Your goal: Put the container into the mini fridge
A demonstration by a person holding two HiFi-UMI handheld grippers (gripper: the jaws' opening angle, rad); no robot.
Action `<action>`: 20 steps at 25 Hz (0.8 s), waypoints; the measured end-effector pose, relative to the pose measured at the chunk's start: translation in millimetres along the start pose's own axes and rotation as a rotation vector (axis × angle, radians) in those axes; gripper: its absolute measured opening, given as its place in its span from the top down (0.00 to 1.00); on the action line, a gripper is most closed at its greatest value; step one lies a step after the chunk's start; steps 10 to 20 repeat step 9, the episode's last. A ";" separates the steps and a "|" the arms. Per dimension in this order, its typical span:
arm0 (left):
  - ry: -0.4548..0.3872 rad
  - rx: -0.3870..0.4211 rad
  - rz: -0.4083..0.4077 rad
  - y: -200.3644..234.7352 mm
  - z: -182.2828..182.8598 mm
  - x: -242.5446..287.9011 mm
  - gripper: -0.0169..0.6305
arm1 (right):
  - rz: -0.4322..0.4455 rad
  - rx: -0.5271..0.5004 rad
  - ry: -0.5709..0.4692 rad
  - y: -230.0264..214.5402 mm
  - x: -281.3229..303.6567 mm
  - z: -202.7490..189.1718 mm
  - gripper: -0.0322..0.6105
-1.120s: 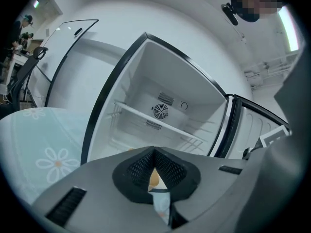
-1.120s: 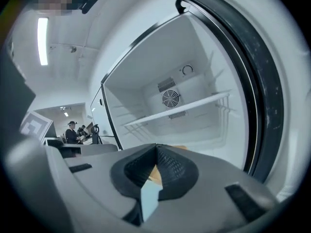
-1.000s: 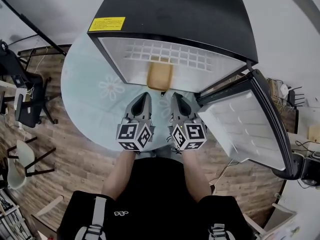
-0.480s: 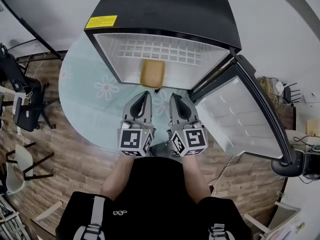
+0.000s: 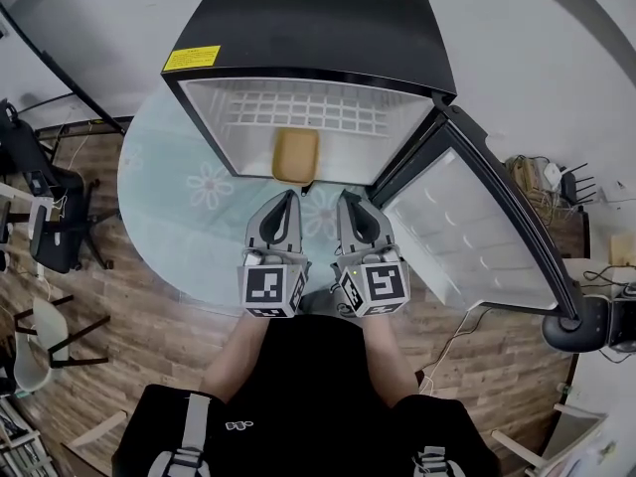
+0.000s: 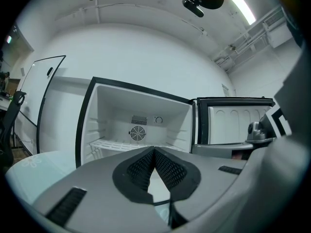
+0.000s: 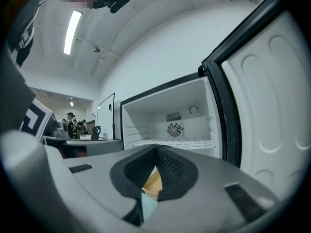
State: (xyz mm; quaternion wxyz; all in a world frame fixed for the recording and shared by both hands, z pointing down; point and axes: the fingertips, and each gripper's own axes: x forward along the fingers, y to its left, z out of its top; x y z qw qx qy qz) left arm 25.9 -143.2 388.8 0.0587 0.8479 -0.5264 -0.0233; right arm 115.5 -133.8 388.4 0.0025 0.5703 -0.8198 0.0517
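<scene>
The black mini fridge [image 5: 318, 38] stands open on a round glass table, its door [image 5: 477, 241] swung out to the right. A tan container [image 5: 295, 155] lies on the fridge floor near the front edge, below the white wire shelf [image 5: 318, 107]. My left gripper [image 5: 289, 199] and right gripper [image 5: 345, 199] sit side by side just in front of the opening, both shut and empty. In the left gripper view the left gripper [image 6: 154, 149] points into the white fridge interior [image 6: 141, 125]. Below the right gripper [image 7: 156, 148] in its own view, the container [image 7: 154, 182] shows.
The glass table [image 5: 169, 217] with flower prints extends left of the fridge over a wood floor. Black chairs [image 5: 40, 197] stand at the left. Cables and a black round base [image 5: 581, 326] lie at the right, beyond the door.
The view has shifted, so the fridge sits further left in it. Both grippers stay shut and have drawn back slightly from the container, which rests in the fridge.
</scene>
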 end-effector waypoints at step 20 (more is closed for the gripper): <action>0.006 -0.037 0.022 14.9 0.7 0.5 0.96 | 0.041 0.000 -0.015 9.7 9.6 3.1 0.94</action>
